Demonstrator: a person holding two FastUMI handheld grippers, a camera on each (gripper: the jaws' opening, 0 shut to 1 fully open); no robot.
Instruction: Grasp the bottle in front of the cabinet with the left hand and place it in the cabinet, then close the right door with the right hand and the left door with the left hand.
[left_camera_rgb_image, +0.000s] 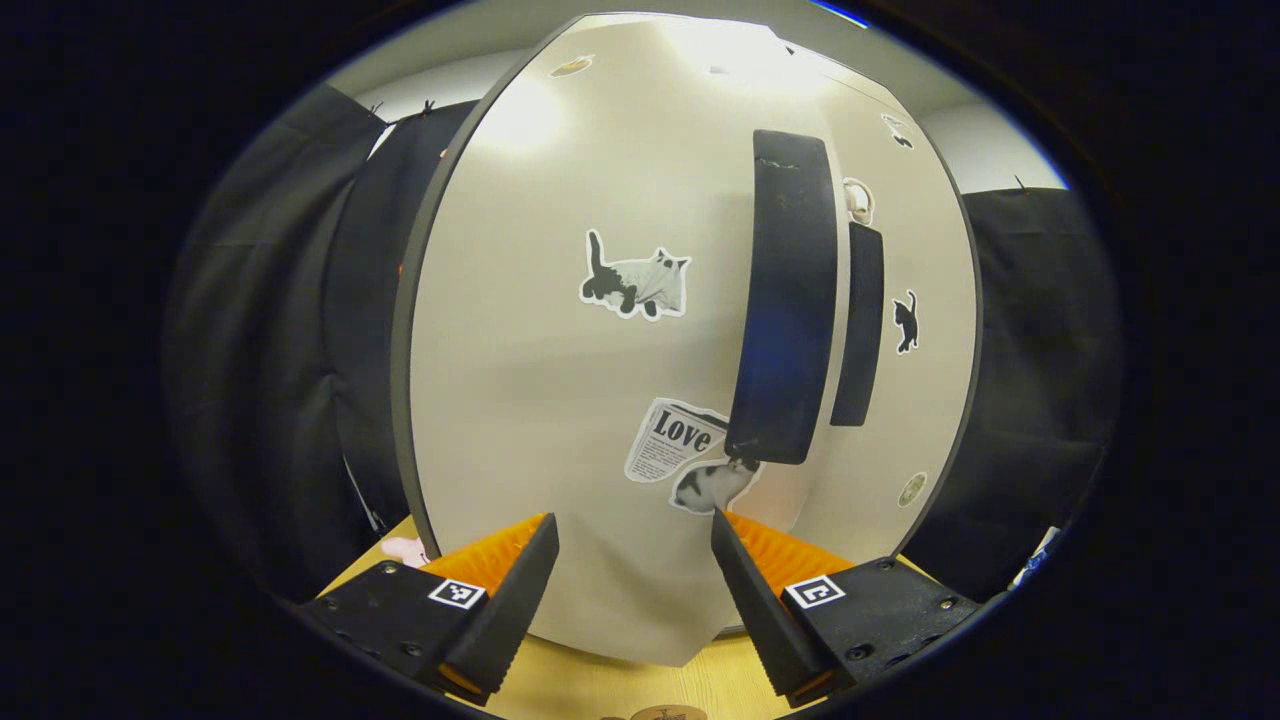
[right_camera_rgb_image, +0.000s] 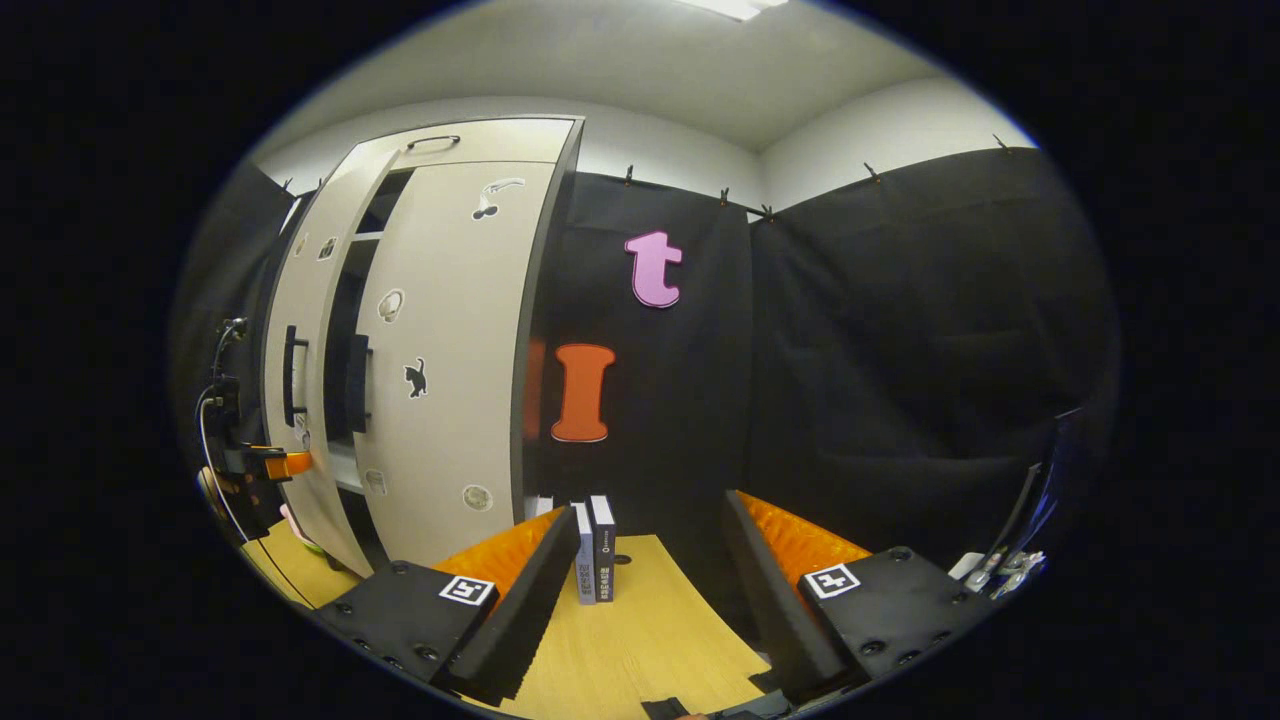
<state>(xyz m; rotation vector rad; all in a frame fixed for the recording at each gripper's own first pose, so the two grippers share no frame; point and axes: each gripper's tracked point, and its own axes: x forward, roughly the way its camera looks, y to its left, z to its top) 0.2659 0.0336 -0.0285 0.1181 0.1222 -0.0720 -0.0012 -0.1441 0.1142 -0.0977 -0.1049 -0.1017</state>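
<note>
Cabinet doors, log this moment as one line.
left door: nearly shut | right door: shut | left hand-held gripper: open, at left door | right hand-held gripper: open, away

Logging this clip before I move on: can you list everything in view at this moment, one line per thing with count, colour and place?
cabinet: one, pale beige with dark edges, on the table at the booth's left in the right gripper view
left door: one, beige, close in front of the left claw, nearly shut
right door: one, beige, shut or nearly so
door handles: two, black, upright bars at the doors' meeting edges
cat stickers: several, black and white, on both doors
boxes: two or three, dark and white, upright beside the cabinet
table: one, light wood
left claw: one, open, facing the left door
right claw: one, open, holding nothing
</note>
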